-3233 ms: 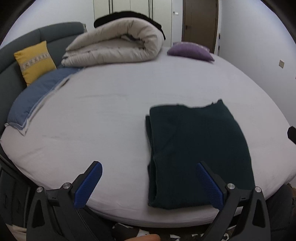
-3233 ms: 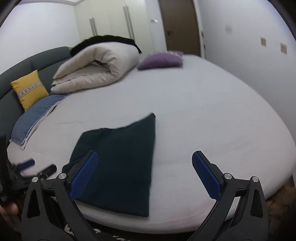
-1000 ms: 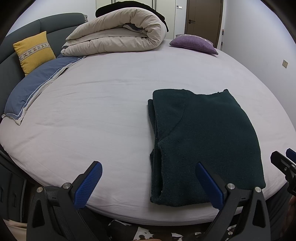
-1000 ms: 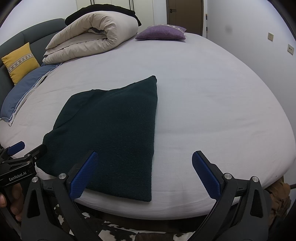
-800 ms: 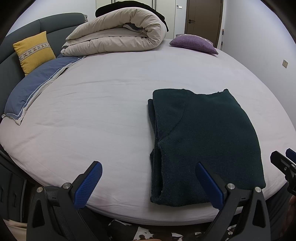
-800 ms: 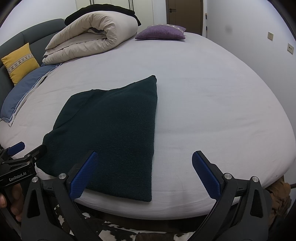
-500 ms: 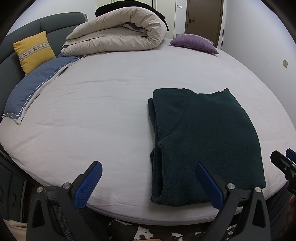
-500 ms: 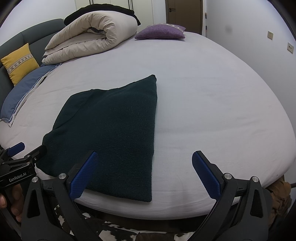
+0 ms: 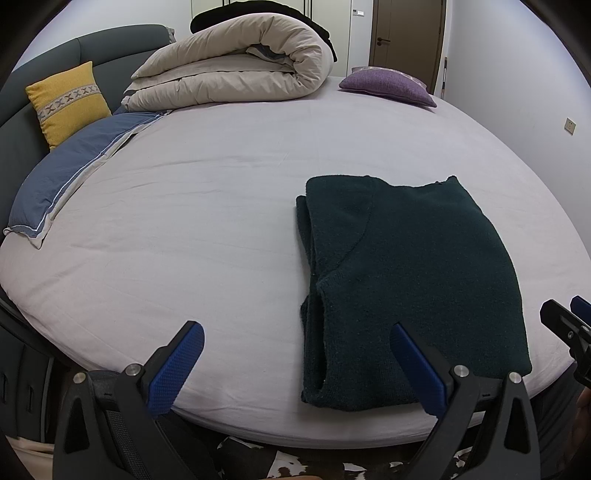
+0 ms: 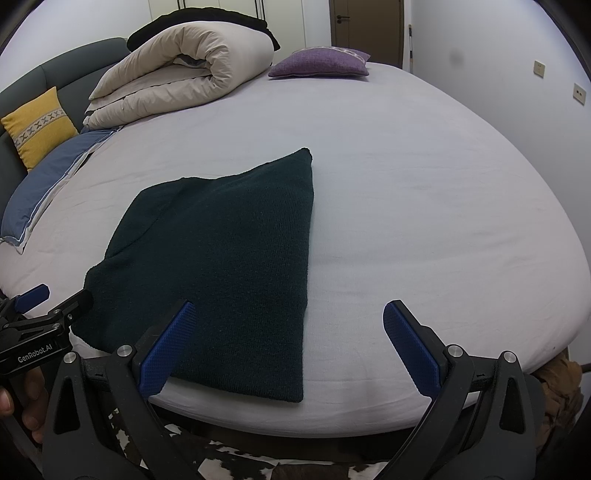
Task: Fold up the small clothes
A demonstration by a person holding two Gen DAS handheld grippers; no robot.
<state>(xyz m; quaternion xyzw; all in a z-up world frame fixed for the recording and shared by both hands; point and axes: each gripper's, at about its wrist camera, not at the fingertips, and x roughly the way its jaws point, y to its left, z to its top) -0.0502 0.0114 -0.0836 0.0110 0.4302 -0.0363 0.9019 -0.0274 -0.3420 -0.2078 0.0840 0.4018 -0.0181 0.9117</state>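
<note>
A wide bed [image 9: 221,192] covered in a pale sheet is filling both views. At its far side a cream duvet [image 9: 236,70] is lying rolled up, with something black sitting on top of it. A blue pillow [image 9: 70,162] is lying at the left edge of the bed, and a yellow cushion [image 9: 68,101] is leaning upright against the grey headboard [image 9: 107,48] behind it. A purple cushion [image 10: 321,62] is resting at the far end, near a brown door [image 9: 406,33].

The dark green sweater [image 9: 402,280] is lying folded into a rectangle close to the near edge of the bed, with stacked layers showing along its left side in the left wrist view.

The left tool [image 9: 295,363] is hovering at the near edge of the bed with its blue pads spread wide and nothing between them; its right pad is sitting just over the sweater's near edge. The right tool [image 10: 288,347] is likewise standing wide apart and holding nothing, its left pad overlapping the sweater's near right corner. A hand [image 10: 22,398] is gripping the left tool's handle at the lower left of the right wrist view.
</note>
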